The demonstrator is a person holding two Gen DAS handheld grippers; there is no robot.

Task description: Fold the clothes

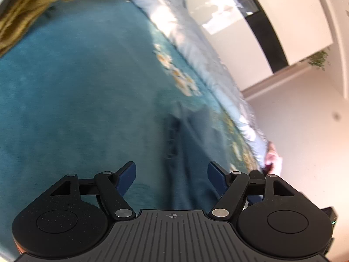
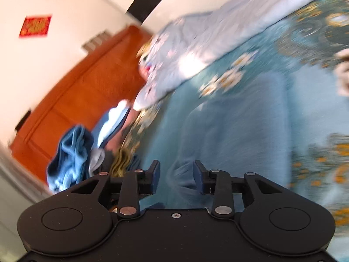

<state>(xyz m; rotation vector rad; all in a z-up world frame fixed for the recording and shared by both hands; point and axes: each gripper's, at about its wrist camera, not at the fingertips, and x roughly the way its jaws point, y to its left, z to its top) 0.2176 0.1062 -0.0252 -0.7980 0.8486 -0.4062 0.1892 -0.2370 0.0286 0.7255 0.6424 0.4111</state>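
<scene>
A blue garment (image 2: 229, 131) lies spread flat on the teal flowered bedspread (image 2: 316, 32); the picture is blurred. My right gripper (image 2: 176, 174) hovers low over the garment's near edge with its jaws partly apart. A bunched fold of the blue cloth shows in the gap, and the pads do not press on it. In the left wrist view the same garment (image 1: 185, 152) appears as a darker strip on the bedspread (image 1: 65, 87). My left gripper (image 1: 172, 174) stands wide open above it with nothing between its fingers.
A pale blue quilt (image 1: 196, 43) (image 2: 196, 43) lies along the bed's far side. An olive knitted piece (image 1: 32, 6) sits at the far left. A heap of blue clothes (image 2: 69, 152) rests off the bed's corner before an orange door (image 2: 76, 87). A hand (image 1: 273, 155) shows at the bed's edge.
</scene>
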